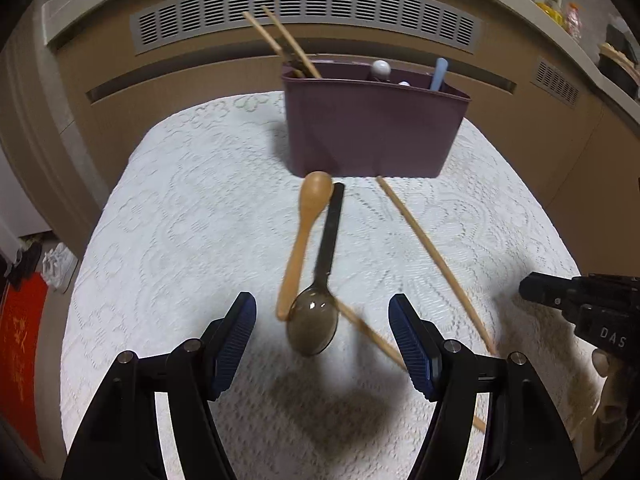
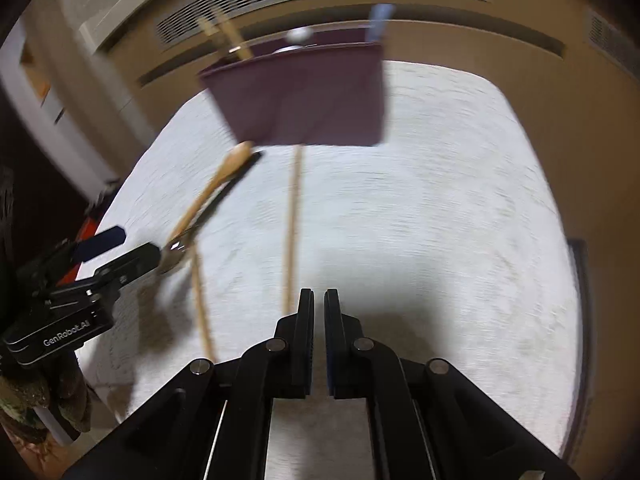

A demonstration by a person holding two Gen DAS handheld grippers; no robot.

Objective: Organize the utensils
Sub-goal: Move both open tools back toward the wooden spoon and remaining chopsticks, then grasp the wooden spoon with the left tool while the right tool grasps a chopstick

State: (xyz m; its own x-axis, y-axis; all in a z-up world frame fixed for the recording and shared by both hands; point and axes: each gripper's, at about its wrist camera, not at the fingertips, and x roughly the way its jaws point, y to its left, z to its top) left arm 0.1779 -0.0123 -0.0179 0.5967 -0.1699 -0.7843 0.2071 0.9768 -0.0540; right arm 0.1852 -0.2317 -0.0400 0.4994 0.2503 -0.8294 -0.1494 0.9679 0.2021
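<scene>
While lettering reading "GenRobot.AI" showed on the body of the left tongs (image 2: 120,248) at the lower left of the right wrist view, the letters "DAS" could be read on the right tongs (image 2: 319,308) at the right edge of the left wrist view. A plum-coloured plastic caddy (image 1: 372,128) stood at upper centre on the white lace-covered worktop (image 1: 180,200), holding two wooden chopsticks (image 1: 284,42) leaning out at its left end, a white round-ended utensil (image 1: 380,68) and a pale blue handle (image 1: 439,74) at its right. Just in front of the caddy lay a wooden spoon (image 1: 304,232) beside a black-handled spoon (image 1: 320,280) with a smoky translucent bowl, and two loose chopsticks (image 1: 432,256) lay crossed toward the lower right. The left tongs stood spread above the spoon bowl, pinching nothing; the right tongs were pressed together and empty. Motion blur softened the right wrist view.
</scene>
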